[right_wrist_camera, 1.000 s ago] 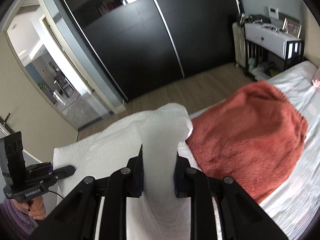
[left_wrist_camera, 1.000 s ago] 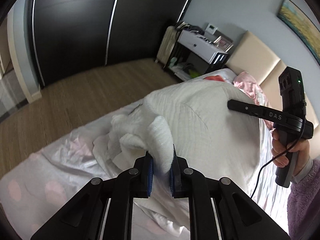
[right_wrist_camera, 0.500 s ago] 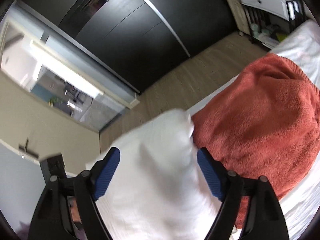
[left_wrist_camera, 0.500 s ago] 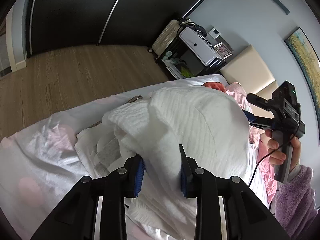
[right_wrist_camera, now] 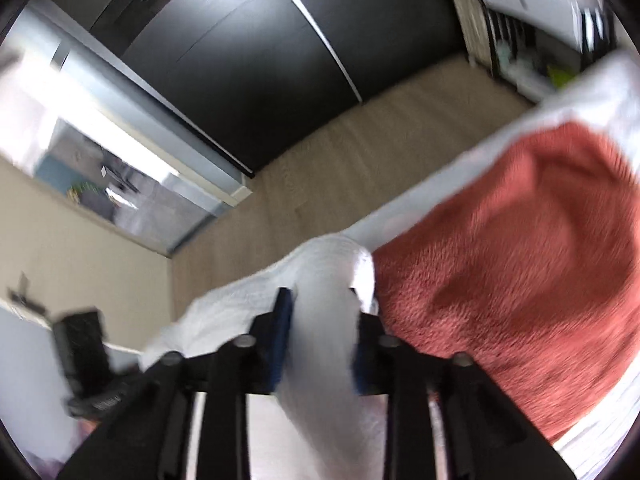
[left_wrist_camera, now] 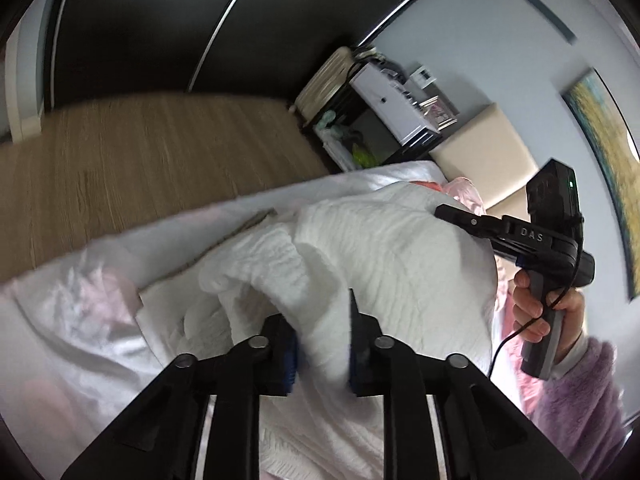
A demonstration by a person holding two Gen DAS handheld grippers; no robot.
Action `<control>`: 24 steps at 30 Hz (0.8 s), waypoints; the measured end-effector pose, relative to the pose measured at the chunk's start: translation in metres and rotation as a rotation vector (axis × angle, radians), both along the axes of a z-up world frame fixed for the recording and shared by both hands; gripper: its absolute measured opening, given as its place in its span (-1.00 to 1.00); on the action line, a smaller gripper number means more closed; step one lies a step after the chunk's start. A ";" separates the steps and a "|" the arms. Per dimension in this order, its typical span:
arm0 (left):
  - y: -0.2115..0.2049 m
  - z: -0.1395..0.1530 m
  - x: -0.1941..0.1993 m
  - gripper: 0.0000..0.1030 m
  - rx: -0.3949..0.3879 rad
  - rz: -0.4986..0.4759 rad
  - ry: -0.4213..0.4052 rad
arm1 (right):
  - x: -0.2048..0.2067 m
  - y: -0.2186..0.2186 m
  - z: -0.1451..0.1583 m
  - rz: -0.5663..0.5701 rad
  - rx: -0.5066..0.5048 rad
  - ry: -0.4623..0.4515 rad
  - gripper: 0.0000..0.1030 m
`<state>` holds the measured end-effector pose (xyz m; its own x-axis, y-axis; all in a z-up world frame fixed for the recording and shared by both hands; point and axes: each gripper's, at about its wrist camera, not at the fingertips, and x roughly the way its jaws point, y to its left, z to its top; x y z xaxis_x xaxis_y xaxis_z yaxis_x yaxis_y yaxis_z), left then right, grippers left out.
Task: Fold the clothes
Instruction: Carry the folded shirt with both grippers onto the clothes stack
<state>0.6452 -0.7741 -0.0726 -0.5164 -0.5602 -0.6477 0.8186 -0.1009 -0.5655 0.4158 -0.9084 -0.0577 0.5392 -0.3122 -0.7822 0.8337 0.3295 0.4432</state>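
A white textured garment (left_wrist_camera: 392,264) lies bunched on the bed. My left gripper (left_wrist_camera: 320,344) is shut on a thick fold of it. In the left wrist view the right gripper (left_wrist_camera: 460,216) reaches over the garment's far right side, held by a hand in a lilac sleeve. In the blurred right wrist view my right gripper (right_wrist_camera: 320,332) is shut on another fold of the white garment (right_wrist_camera: 320,280). The left gripper's body (right_wrist_camera: 84,364) shows at lower left there.
A fluffy rust-red garment (right_wrist_camera: 520,260) lies on the bed right of the white one. The pale pink bed sheet (left_wrist_camera: 80,320) spreads left. A white shelf unit (left_wrist_camera: 384,108), beige headboard (left_wrist_camera: 484,160), wooden floor (left_wrist_camera: 140,152) and dark wardrobe doors (right_wrist_camera: 260,52) lie beyond.
Half a second ago the right jaws stood wide apart; now they have closed on the white fold. The left gripper keeps its hold and both views have swung and tilted.
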 end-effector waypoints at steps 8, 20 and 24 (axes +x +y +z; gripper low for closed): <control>0.070 0.049 -0.022 -0.70 -0.387 -0.019 -0.285 | 0.016 0.052 0.048 0.183 -0.383 0.078 -0.72; 0.024 -0.008 -0.013 -0.60 -0.042 0.017 -0.346 | 0.067 0.043 0.000 0.091 -0.323 0.284 -0.60; 0.027 -0.005 -0.012 -0.33 -0.014 0.031 -0.386 | 0.054 0.052 0.008 0.014 -0.300 0.294 -0.38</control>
